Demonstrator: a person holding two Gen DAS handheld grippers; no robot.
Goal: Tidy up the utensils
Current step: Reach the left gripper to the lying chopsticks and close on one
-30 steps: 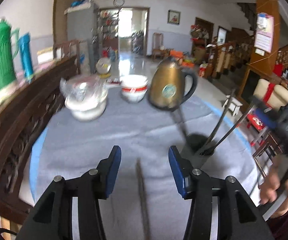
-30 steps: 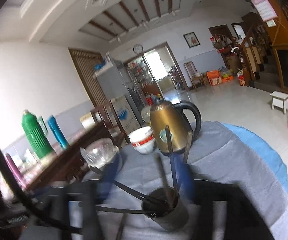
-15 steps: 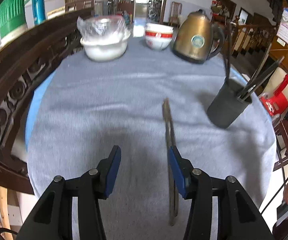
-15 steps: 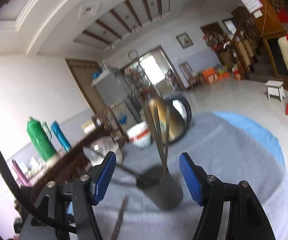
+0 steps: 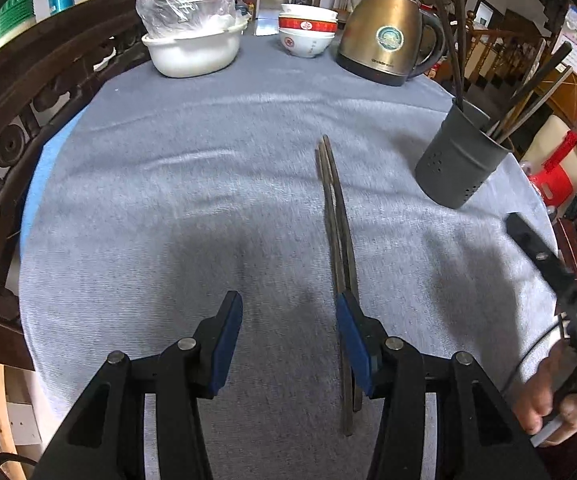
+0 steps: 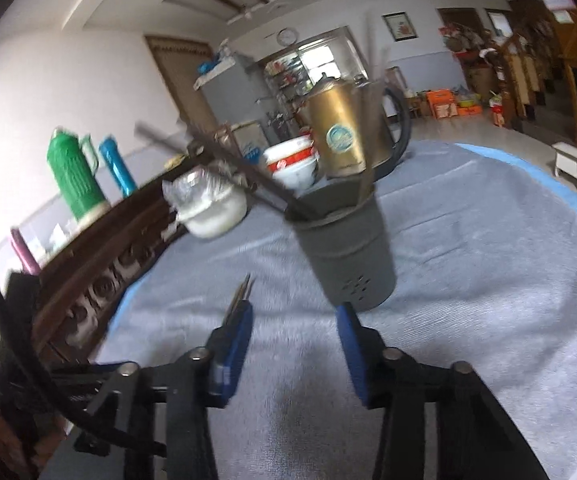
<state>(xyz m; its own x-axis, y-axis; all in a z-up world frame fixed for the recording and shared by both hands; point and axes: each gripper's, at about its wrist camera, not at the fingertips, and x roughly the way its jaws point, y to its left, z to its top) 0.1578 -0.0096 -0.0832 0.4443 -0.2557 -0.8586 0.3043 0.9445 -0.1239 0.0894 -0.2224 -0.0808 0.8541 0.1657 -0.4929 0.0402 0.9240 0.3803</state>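
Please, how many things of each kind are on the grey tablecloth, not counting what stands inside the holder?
Brass-coloured kettle: 1
Grey utensil holder: 1
White basin: 1
Stack of bowls: 1
Loose chopsticks: 2
Total: 6

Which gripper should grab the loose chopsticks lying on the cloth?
Left. The left gripper hangs open right beside the chopsticks; the right gripper, closing on nothing, faces the holder.

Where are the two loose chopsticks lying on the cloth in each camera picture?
Left wrist view: the loose chopsticks lie just right of centre, running up from beside the left gripper's right finger.
Right wrist view: only their tips show, left of centre.
Shared landmark: the grey utensil holder.
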